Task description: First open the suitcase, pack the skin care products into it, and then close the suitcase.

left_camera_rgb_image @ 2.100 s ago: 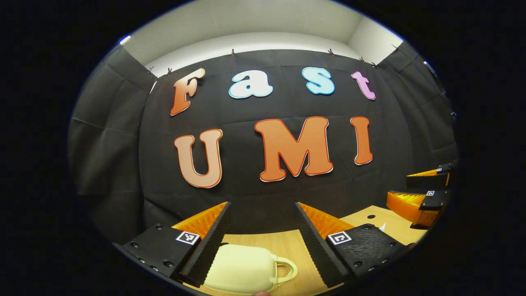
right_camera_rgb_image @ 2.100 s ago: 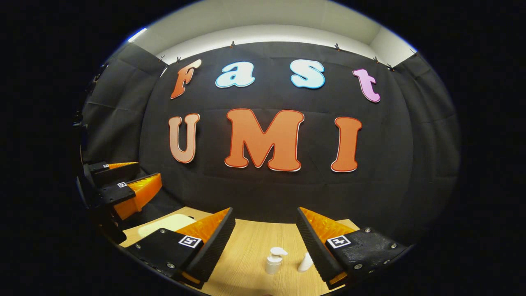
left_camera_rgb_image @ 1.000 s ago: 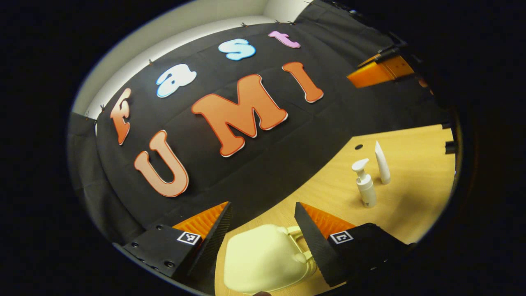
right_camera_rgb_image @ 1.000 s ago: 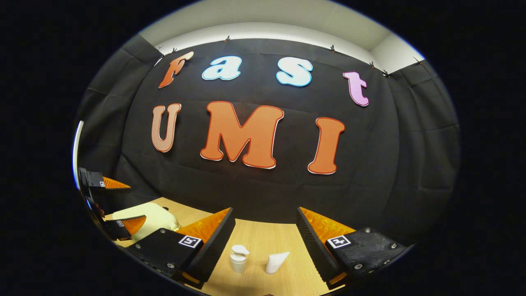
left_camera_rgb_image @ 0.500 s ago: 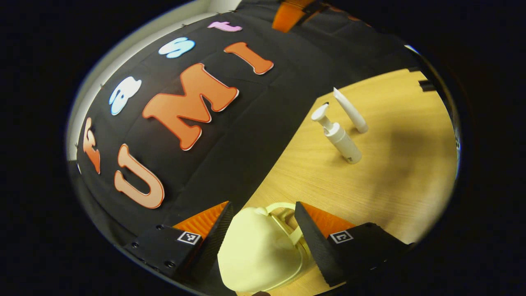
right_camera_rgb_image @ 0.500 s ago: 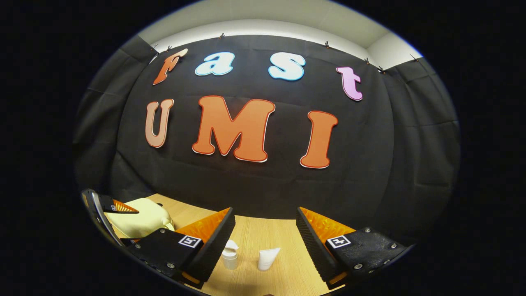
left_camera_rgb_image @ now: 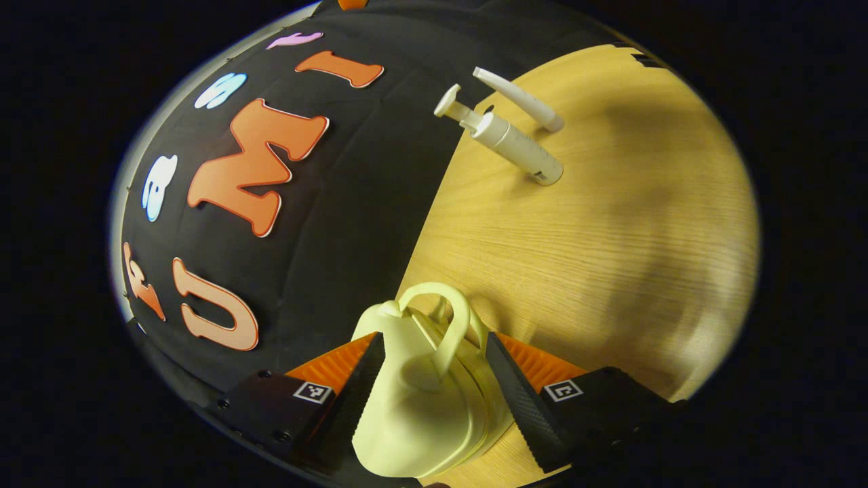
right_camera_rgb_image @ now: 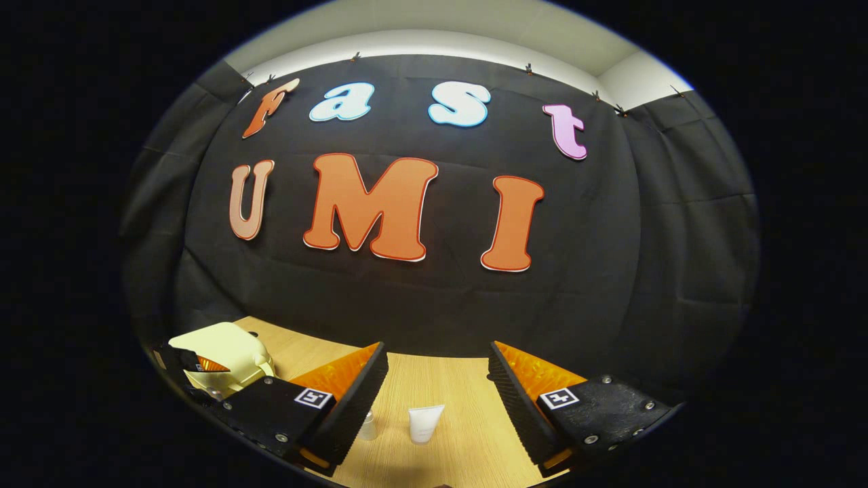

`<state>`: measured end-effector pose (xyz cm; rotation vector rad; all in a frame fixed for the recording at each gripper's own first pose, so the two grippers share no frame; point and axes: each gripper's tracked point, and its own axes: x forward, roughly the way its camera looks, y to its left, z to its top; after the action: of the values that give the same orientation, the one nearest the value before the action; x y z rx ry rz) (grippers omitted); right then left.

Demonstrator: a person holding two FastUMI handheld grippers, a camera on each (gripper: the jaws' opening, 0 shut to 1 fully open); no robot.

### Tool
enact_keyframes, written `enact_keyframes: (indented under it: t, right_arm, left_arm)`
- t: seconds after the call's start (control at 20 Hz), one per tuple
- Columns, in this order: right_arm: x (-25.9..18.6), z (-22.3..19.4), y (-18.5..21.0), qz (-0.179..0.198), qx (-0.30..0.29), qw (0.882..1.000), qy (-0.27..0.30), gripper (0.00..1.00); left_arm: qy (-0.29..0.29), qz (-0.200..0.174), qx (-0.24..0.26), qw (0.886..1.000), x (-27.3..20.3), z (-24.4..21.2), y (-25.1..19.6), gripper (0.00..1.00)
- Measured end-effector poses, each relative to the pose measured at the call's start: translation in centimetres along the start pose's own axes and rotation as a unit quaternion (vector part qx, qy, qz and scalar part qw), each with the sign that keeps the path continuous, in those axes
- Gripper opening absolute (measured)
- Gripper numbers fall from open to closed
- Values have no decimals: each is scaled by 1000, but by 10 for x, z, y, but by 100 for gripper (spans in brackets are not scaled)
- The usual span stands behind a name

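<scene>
Suitcase: small, pale yellow, hard-shell, sitting between left gripper fingers in left gripper view. Lid looks closed, carry handle arched up at far end. Both fingers close against shell sides, one each side; looks clamped, though actual pad contact hard to confirm at this angle. Rests on light wooden table, close to black cloth wall.

Pump bottle: white, standing on table well beyond suitcase, pump head toward wall. White tube just beside it, on far side, standing on its cap. Apart from each other, not touching. Left gripper view heavily rolled, so table and wall appear tilted.

Right gripper view: fingers spread wide, nothing between them, hovering above table. Tube visible in gap between fingers, upright on table below. Pump bottle partly hidden behind left-hand finger, only a sliver showing. Suitcase at far left of same view, with part of left gripper against its near side. Skin care items well apart from suitcase, both outside it.
</scene>
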<state>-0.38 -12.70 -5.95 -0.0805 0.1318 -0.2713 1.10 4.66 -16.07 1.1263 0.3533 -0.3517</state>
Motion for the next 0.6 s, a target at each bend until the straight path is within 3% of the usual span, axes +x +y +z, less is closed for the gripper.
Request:
enact_keyframes:
  t: [0.3, 0.4, 0.45, 0.6]
  right_arm:
    - [-1, -2, -2, 4, -5, 1000, 2, 95]
    - [-2, -2, -2, 6, -7, 1000, 0, 95]
    - [-3, -2, -3, 6, -8, 1000, 1, 95]
    - [-3, -4, -4, 7, -12, 1000, 2, 95]
  left_arm:
    - [27, 6, 24, 999, 10, -6, 2, 74]
    - [29, 14, 42, 999, 16, -5, 10, 63]
    - [30, 15, 47, 998, 13, -4, 11, 50]
    - [24, 20, 38, 999, 18, 2, 16, 33]
